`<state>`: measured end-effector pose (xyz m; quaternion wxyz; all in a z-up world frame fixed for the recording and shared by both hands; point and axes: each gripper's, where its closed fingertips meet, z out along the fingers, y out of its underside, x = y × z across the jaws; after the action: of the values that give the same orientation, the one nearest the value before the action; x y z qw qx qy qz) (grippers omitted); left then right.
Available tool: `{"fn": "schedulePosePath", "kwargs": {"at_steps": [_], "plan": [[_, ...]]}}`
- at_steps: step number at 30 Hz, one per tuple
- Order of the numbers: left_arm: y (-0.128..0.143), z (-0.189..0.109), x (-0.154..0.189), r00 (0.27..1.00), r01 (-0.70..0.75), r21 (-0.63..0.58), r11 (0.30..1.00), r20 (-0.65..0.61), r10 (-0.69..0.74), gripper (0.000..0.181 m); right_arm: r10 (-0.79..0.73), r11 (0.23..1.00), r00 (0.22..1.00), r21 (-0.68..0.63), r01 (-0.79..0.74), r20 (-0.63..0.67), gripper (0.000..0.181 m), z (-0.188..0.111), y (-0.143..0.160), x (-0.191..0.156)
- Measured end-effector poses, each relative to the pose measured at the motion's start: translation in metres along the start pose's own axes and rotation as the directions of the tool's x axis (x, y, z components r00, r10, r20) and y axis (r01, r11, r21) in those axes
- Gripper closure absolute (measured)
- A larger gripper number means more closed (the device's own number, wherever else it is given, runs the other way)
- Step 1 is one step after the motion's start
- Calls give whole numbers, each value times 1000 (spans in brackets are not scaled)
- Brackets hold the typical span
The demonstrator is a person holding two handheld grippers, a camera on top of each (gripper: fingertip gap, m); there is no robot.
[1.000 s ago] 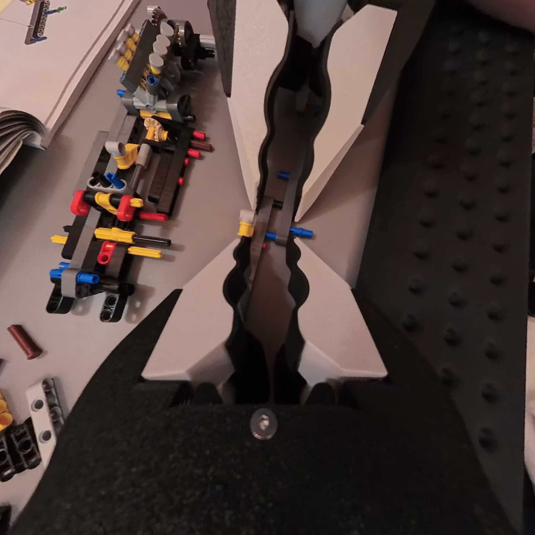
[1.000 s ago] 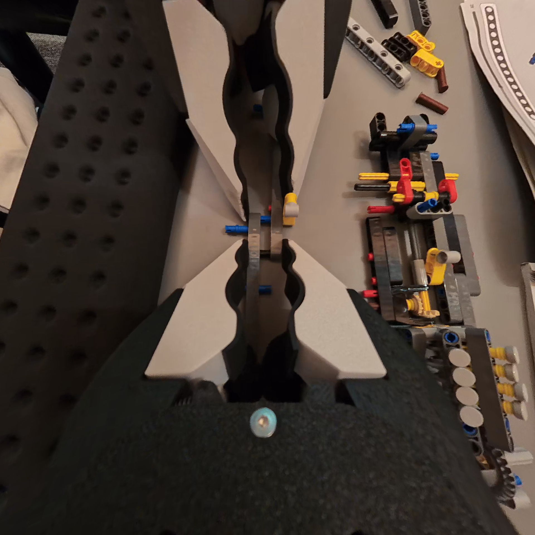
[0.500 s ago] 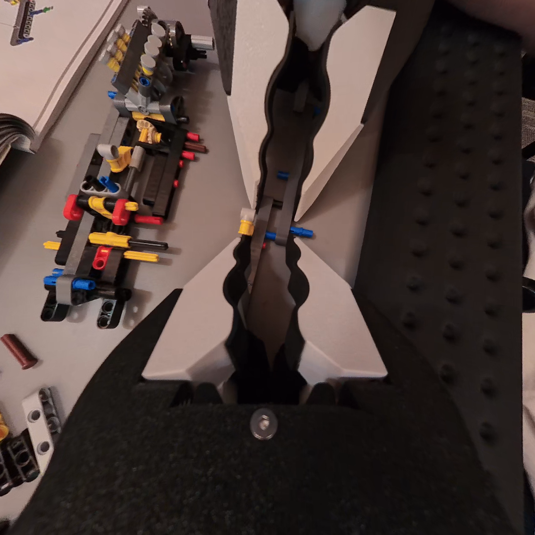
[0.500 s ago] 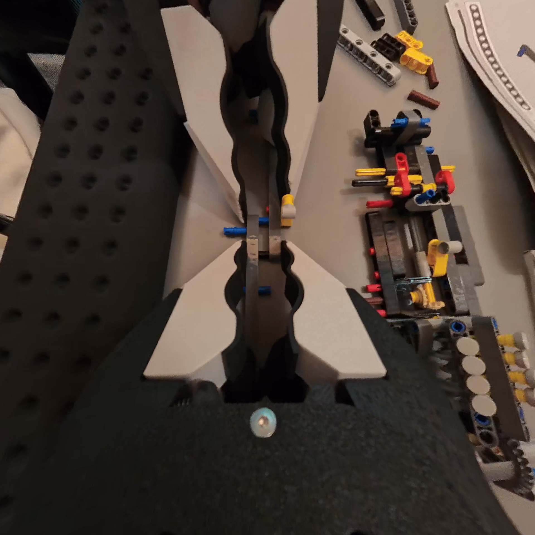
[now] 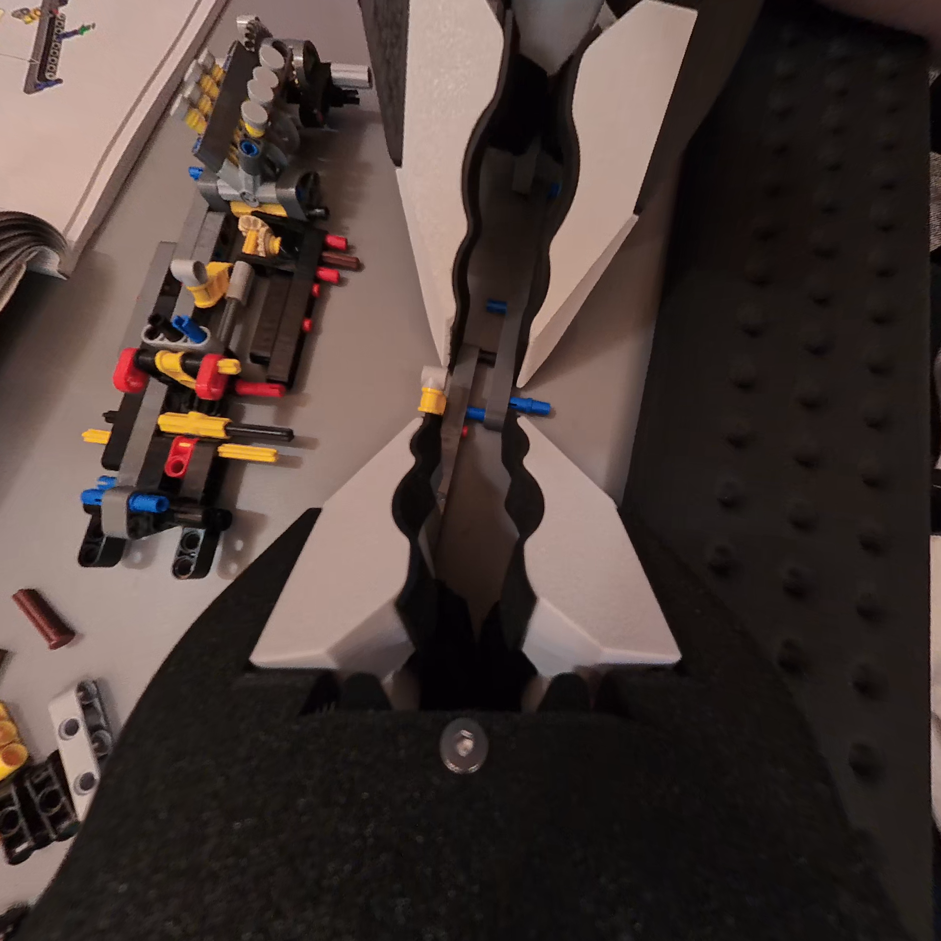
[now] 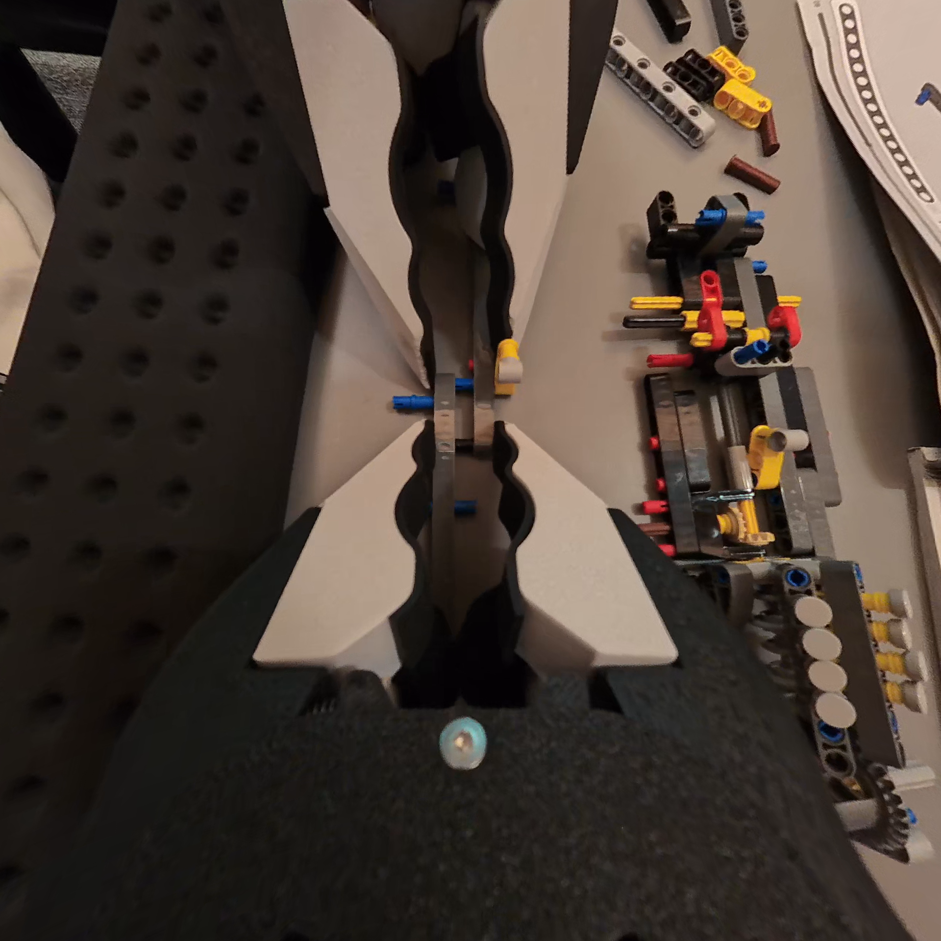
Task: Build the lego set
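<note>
My left gripper (image 5: 471, 422) and right gripper (image 6: 463, 425) meet tip to tip above the grey table. Both are shut on one small assembly of two grey beams (image 5: 496, 387), side by side and linked by blue pins (image 5: 529, 406). A yellow and white connector (image 5: 432, 399) sticks out of one side. In the right wrist view the assembly (image 6: 444, 448) runs back between my fingers, with the connector (image 6: 506, 356) on its right. The opposite gripper shows at the top of each view. The large partly built model (image 5: 203, 356) lies on the table beside us and also shows in the right wrist view (image 6: 738, 433).
A black studded mat (image 5: 789, 356) lies on the other side of the grippers. The instruction booklet (image 5: 76, 102) is past the model. A brown connector (image 5: 43, 618) and loose beams (image 5: 76, 723) lie near it. More loose pieces (image 6: 662, 86) lie at the top of the right wrist view. Both grippers' tips are close together, under 4 cm apart.
Both grippers keep the same hold on the beam assembly. The pair has drifted slightly over the table, so the model has shifted a little in both views.
</note>
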<state>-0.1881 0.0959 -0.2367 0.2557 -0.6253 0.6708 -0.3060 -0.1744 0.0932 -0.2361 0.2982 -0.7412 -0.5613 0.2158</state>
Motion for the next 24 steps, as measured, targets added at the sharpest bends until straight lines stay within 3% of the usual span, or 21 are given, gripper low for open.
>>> {"fn": "schedulePosePath", "kwargs": {"at_steps": [6, 9, 12, 20, 24], "plan": [[-7, -6, -3, 987, -124, 43, 991, 104, 119, 158, -222, 975, 961, -12, 224, -166, 161, -7, -7, 3], [-1, -5, -8, 989, -103, 9, 995, 107, 101, 142, -251, 968, 942, -34, 250, -224, 161, -12, -8, 9], [-2, -3, -8, 992, -89, 9, 996, 85, 88, 143, -258, 966, 938, -61, 251, -232, 160, -9, -3, 11], [-3, 2, -5, 999, -48, -21, 999, 11, 48, 156, -38, 999, 997, 22, 40, -65, 159, -3, 0, 5], [-4, 2, -7, 1000, 8, -27, 1000, 19, -7, 156, 0, 1000, 1000, 13, 1, -17, 150, -6, 2, 3]]}}
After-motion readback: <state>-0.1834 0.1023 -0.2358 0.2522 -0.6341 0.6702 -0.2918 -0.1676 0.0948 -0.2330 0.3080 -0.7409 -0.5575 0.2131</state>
